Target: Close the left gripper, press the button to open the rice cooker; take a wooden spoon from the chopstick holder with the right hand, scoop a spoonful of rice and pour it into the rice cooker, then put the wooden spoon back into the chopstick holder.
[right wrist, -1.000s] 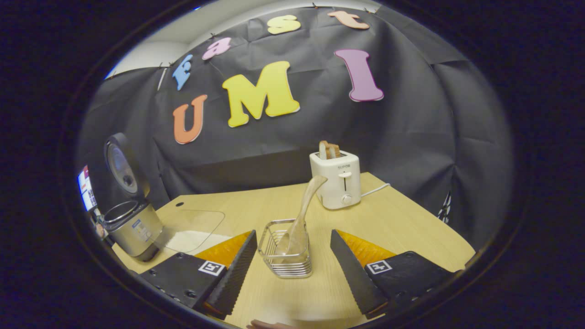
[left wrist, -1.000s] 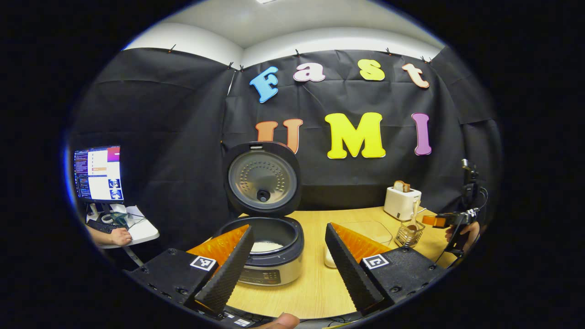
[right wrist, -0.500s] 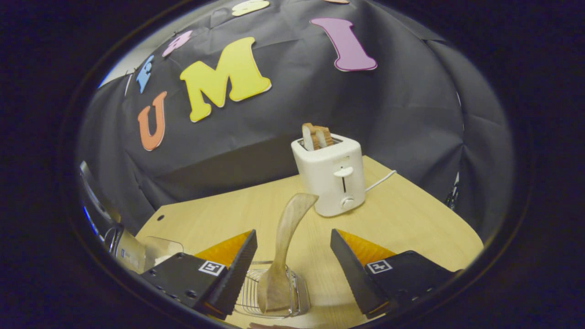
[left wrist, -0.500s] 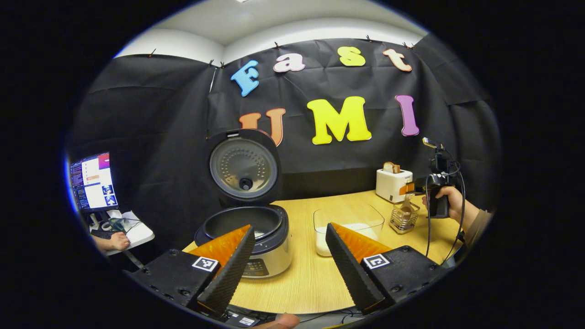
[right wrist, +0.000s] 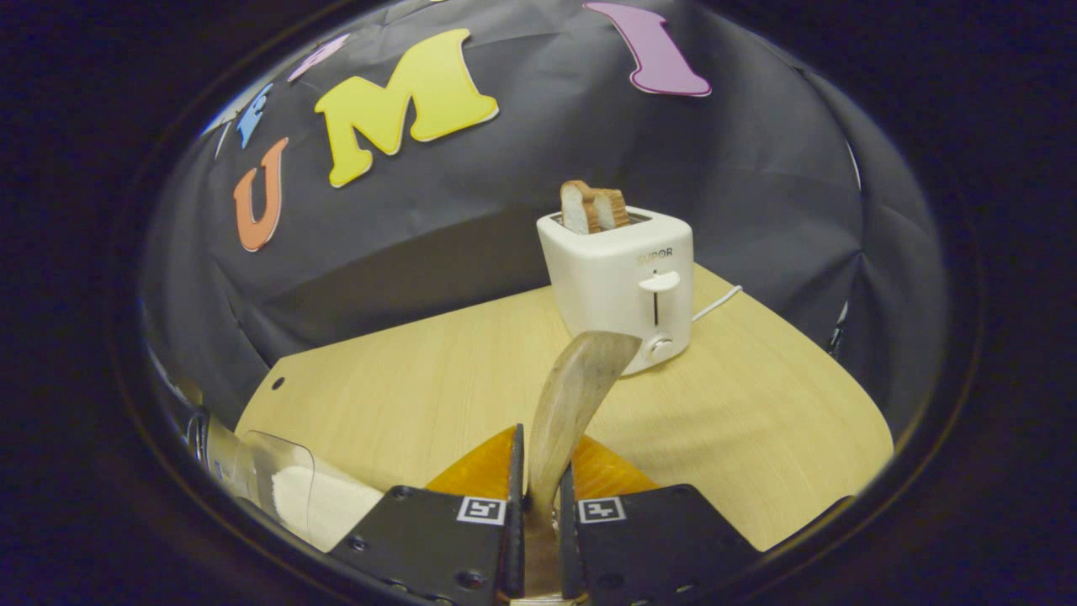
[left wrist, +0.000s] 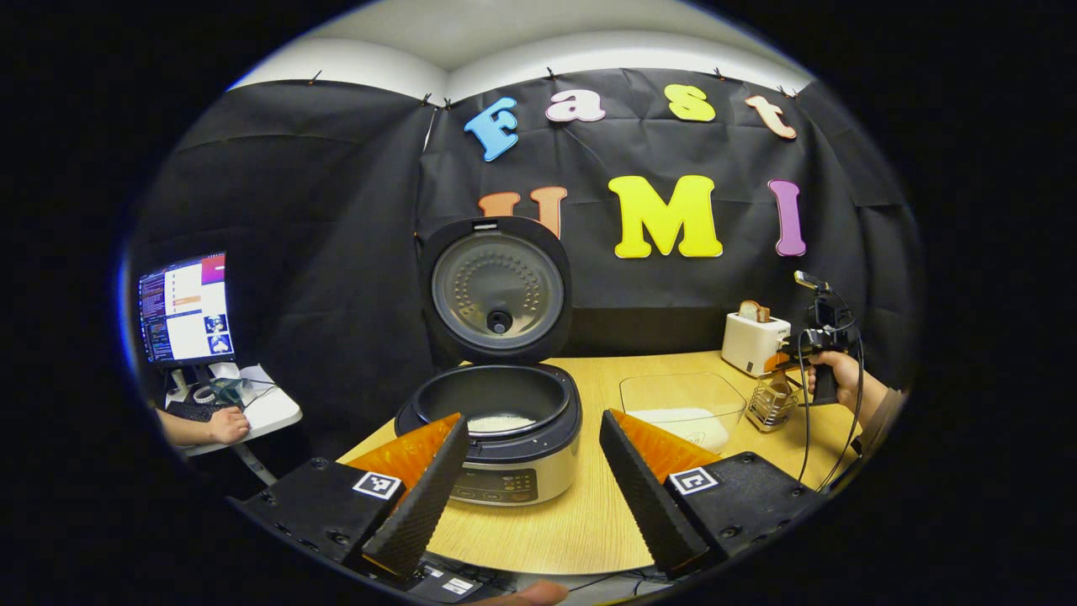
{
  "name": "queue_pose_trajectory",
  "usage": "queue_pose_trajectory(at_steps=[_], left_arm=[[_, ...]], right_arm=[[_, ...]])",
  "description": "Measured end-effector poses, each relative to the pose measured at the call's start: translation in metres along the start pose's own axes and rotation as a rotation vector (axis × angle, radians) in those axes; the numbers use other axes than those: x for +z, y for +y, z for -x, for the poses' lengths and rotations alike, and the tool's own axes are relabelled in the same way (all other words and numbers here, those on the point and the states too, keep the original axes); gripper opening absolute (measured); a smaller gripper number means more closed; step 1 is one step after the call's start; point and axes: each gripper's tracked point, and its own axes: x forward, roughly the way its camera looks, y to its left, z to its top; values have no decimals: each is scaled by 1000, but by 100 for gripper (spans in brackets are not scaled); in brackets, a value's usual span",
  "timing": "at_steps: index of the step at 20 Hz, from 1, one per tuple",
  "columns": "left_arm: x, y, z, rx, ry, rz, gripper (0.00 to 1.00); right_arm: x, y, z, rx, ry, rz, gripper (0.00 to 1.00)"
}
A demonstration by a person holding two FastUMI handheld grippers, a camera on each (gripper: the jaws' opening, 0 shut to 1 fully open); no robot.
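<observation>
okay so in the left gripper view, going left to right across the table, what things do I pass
rice cooker → clear rice container → chopstick holder → right gripper, held above the table's right edge. The toaster stands farther back, overlapping the holder's span.

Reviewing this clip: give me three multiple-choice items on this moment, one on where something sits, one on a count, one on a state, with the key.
1. Where does the clear rice container sit?
A. Between the rice cooker and the chopstick holder
B. Behind the toaster
C. On top of the cooker's lid

2. How many bread slices stand in the toaster?
A. None
B. Two
C. Five

3. What are the right tongs doing?
A. Spread wide above the table
B. Shut on the wooden spoon
C. Pressing the toaster lever

Key:
1. A, in the left gripper view it lies between the two on the table.
2. B, two slices poke out of the slots in the right gripper view.
3. B, both fingers press on the spoon's handle.
</observation>
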Motion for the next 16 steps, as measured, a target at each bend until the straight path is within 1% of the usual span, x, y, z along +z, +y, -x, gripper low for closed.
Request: queue_pose_trajectory(at_steps=[1,2,3,6,7,8,10,11,12,14,16], left_arm=[[-1,1,0,-4,5,6,99],[-1,1,0,-6,7,8,99],[-1,2,0,-4,7,8,99],[1,1,3,-12,4,21,99],[2,2,4,-9,4,35,99],[4,2,6,-12,-2,45,99],[10,-1,11,-26,-18,44,99],[11,-1,13,-30,-21,44,99],[13,-1,15,-34,-28,44,99],[16,-3,19,-46,-40,45,99],[16,0,19,-47,-42,50,99]], right_arm=[[2,3,5,-11,-5,7,11],[3,4,13,-24,-16,23,11],[5,7,17,-35,-32,50,6],[11,16,37,-52,-82,104,6],[15,19,44,-52,-98,113,7],[19,22,52,-56,-118,113,4],[28,26,65,-83,-155,130,7],[33,31,73,-92,-171,148,5],[39,37,81,-94,-190,163,6],[49,53,98,-91,-224,177,5],[57,78,114,-63,-255,196,5]])
